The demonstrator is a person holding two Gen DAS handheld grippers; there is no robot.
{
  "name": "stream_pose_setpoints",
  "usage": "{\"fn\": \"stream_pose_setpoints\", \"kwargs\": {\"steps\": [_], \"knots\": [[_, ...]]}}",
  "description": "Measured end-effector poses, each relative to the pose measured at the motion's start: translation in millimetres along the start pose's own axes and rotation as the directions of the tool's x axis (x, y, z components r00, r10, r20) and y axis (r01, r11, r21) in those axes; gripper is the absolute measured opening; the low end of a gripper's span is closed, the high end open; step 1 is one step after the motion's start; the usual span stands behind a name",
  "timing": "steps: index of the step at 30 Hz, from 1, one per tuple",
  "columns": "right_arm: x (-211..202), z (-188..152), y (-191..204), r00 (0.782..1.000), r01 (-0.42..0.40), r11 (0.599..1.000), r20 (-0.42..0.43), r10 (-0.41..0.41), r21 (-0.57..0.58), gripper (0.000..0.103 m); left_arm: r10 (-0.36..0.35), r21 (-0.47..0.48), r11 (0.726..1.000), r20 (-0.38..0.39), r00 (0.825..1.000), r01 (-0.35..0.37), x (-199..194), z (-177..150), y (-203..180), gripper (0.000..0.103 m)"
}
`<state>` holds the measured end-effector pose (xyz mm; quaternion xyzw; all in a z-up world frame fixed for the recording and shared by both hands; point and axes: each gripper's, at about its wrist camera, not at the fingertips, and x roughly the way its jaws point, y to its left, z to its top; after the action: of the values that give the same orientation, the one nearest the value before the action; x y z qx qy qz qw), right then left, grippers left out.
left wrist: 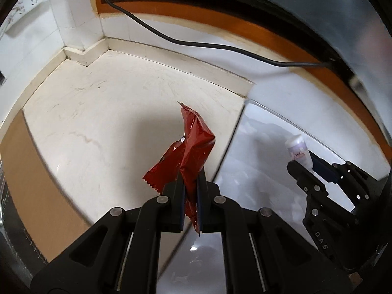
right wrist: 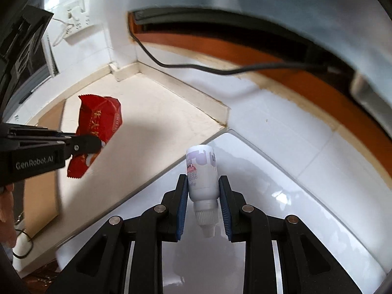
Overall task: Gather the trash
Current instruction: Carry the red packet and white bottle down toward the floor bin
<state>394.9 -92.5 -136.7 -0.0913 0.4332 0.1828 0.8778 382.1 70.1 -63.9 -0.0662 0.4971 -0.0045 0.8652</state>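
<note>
While both grippers are held above a corner of the room, the widest thing seen is the pale cream floor (left wrist: 103, 112), which is bounded by a matching skirting board (left wrist: 156, 49) and white tiled walls (left wrist: 61, 24). A glossy white surface (right wrist: 281, 196) is spread beneath the right gripper, its curved edge lying against the floor. An orange-brown strip (right wrist: 306, 90) is seen running along the wall, and a dark cable (left wrist: 196, 44) is draped across the wall below it. A brown board (left wrist: 27, 171) is laid on the floor at the left. A white socket plate (right wrist: 76, 14) is fixed high on the wall.

A crumpled red snack wrapper (left wrist: 193, 152) is clamped in the left gripper (left wrist: 190, 183), whose jaws are pressed almost fully together on its lower part, so that the wrapper is held clear of the floor. A small white bottle (right wrist: 203, 171) is gripped in the right gripper (right wrist: 202, 186), the blue pads (right wrist: 182, 203) being pressed against its sides with a moderate gap kept by its body; the bottle is held with its ribbed cap towards the camera, above the white surface. Part of a hand (right wrist: 6, 208) is seen at the left edge of the right wrist view.
</note>
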Motion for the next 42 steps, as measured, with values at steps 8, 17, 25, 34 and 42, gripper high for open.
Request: {"fn": "stream_pose_setpoints", "kwargs": {"steps": [8,17,25,34,42], "knots": [[-87,-31,41,0.999,0.007,1.000,0.036,-0.007,0.003,0.024,-0.070,0.029,0.997,0.037,0.997,0.069,-79,-65,4,0.004],[-193,-97,108,0.998,0.005,1.000,0.069,-0.007,0.023,0.024,-0.142,0.088,0.987,0.091,0.986,0.134,-155,-155,23,0.004],[-251,-179,177,0.999,0.019,0.997,0.040,-0.022,0.069,0.024,-0.173,0.159,0.974,0.048,0.984,0.163,-178,-239,43,0.004],[-268,-258,224,0.998,0.001,0.996,-0.057,0.004,0.094,0.024,-0.164,0.197,0.966,-0.030,0.986,0.167,-164,-312,51,0.004],[-237,-310,231,0.984,-0.046,0.993,-0.166,0.064,0.106,0.024,-0.128,0.165,0.976,-0.113,0.985,0.145,-128,-350,46,0.004]]}}
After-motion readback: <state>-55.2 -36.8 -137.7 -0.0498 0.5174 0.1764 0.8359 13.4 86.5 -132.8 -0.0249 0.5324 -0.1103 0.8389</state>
